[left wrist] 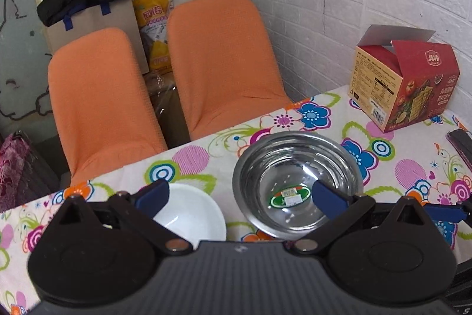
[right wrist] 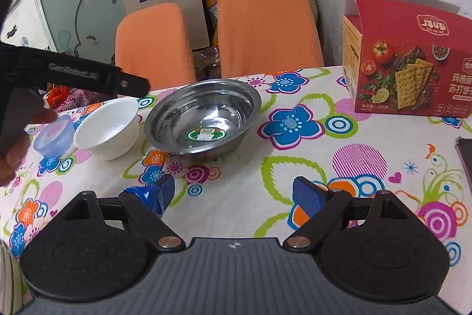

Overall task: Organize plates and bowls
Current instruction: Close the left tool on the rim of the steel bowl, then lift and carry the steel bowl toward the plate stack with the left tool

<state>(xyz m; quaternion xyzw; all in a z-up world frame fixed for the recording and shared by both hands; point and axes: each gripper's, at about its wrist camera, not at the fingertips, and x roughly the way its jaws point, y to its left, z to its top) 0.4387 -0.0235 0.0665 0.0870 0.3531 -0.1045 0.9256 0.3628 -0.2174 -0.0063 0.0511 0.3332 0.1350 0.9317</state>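
Observation:
A steel bowl (left wrist: 298,182) (right wrist: 203,115) with a green sticker inside stands on the flowered tablecloth (right wrist: 295,173). Left of it sits a white bowl (left wrist: 191,214) (right wrist: 109,130), and further left a small blue translucent bowl (right wrist: 54,135). My left gripper (left wrist: 240,198) hovers open above the two bowls, one blue pad over the white bowl and the other over the steel one. My right gripper (right wrist: 236,197) is open over bare cloth, in front of the steel bowl, holding nothing. The left gripper's black body (right wrist: 73,76) and a hand show at the left of the right wrist view.
A red cracker box (left wrist: 404,87) (right wrist: 410,61) stands at the table's far right by the white brick wall. Two orange chairs (left wrist: 218,64) (right wrist: 265,28) face the far table edge. A dark flat object (right wrist: 466,155) lies at the right edge.

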